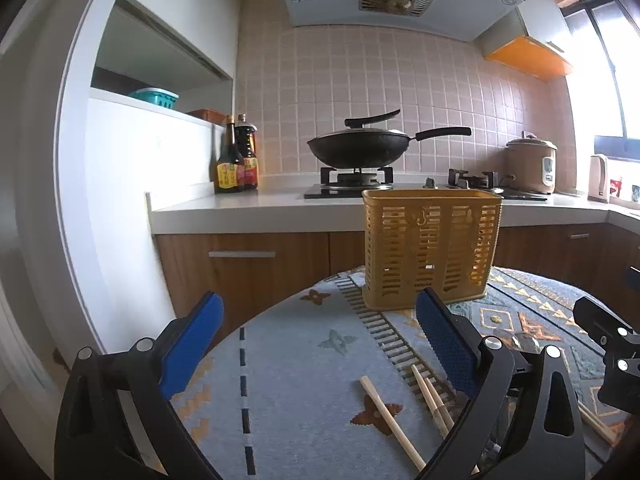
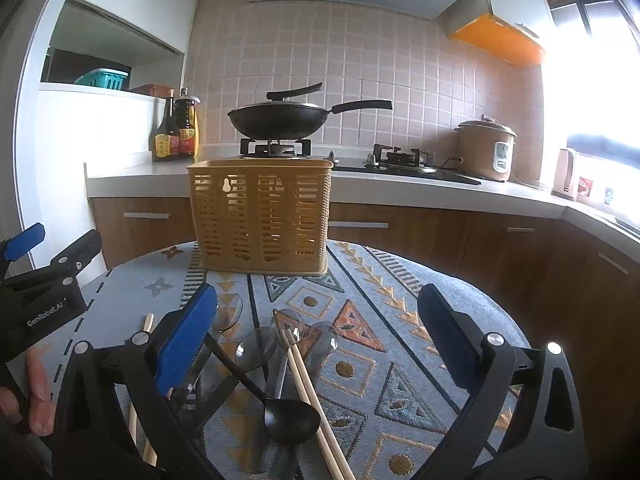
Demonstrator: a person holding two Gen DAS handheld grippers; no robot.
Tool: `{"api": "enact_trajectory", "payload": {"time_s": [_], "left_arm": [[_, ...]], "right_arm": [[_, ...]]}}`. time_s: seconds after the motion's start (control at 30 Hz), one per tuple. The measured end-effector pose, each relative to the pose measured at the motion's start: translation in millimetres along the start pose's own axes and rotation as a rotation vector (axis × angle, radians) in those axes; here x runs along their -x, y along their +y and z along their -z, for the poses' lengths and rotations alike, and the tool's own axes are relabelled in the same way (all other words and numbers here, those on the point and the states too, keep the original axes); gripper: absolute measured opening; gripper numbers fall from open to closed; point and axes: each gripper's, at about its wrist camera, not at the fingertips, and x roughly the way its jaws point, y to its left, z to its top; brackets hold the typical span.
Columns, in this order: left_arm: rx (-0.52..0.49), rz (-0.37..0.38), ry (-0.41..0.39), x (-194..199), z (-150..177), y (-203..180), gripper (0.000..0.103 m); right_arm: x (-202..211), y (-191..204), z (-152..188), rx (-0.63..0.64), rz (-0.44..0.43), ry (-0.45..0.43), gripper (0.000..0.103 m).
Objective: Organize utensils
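— Chopsticks [image 2: 308,384] are lying nearest us, across the black spoon [image 2: 290,420] on the patterned cloth [image 2: 400,360]; we are hovering the right gripper [image 2: 316,332] over them, jaws spread wide, holding nothing.

— We are seeing their long axis running from us away, tips pointing toward the yellow basket [image 2: 260,216], which is standing upright farther back.

— We are holding the left gripper [image 1: 320,340] wide and empty too, above more chopsticks [image 1: 390,420].

— We are risking a slip: the pair could roll on the spoon, or clear spoons [image 2: 256,348] could get pinched along.
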Motion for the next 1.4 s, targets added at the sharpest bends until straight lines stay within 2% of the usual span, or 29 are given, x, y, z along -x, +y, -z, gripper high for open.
{"api": "enact_trajectory", "payload": {"time_s": [0.57, 1.4], "left_arm": [[0.002, 0.005, 0.012, -3.7, 2.8, -2.2, 0.095], [0.009, 0.018, 0.023, -5.5, 5.6, -2.5, 0.095]], "right_arm": [[-8.1, -11.3, 5.6, -0.049, -0.001, 0.023, 0.096], [-8.4, -6.0, 8.8, -0.033, 0.003, 0.016, 0.096]]}}
